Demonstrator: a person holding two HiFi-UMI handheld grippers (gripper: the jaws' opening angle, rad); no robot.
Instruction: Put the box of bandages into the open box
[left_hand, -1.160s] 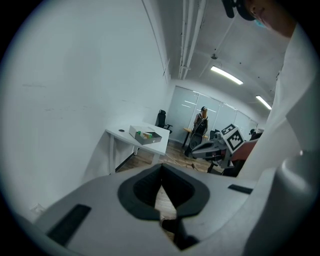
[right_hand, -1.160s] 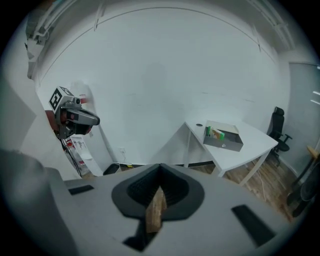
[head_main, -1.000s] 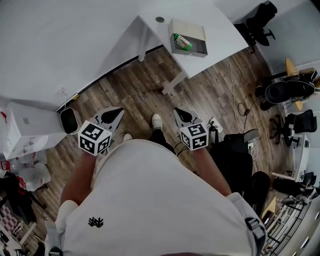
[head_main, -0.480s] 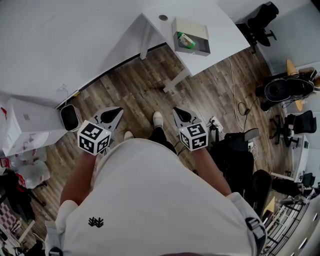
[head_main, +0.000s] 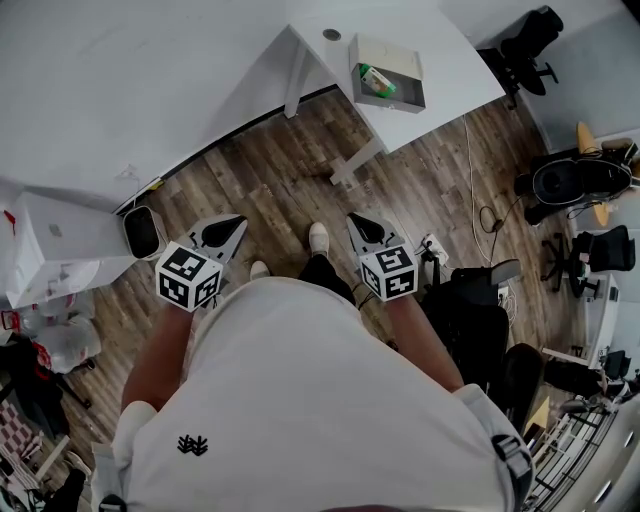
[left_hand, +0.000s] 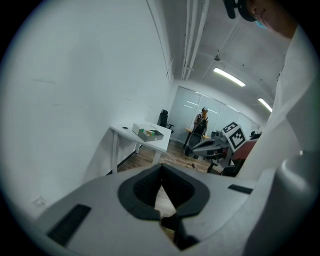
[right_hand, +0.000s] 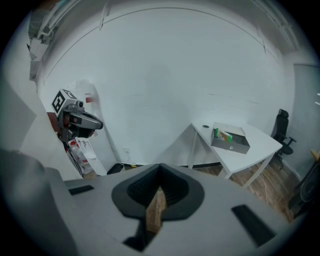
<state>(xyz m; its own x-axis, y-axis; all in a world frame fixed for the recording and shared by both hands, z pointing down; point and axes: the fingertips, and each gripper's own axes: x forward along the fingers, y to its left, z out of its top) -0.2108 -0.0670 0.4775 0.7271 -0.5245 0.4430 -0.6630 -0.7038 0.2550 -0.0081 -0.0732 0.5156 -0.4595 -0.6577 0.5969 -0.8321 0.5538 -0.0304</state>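
- My left tongs hang at waist height on the left of the head view. The left gripper view shows the jaws closed together with nothing between them. They sit where they were a second ago.
- My shoe rests on the wooden floor between the two tongs, and I am standing well back from the tabletop.
- My right tongs hang level with the left pair, also closed and empty. They have not shifted either.
- The only change over the last second is that the tabletop has drifted slightly up and to the right in the head view. This looks like a small turn of my head, not a step.
- At the upper right, the open box stands on the tabletop, far from both tongs. The green box of bandages lies inside it, near its left wall.
- As I judge it, the placing is already finished. Nothing is held, and the small shift in view does not affect that.
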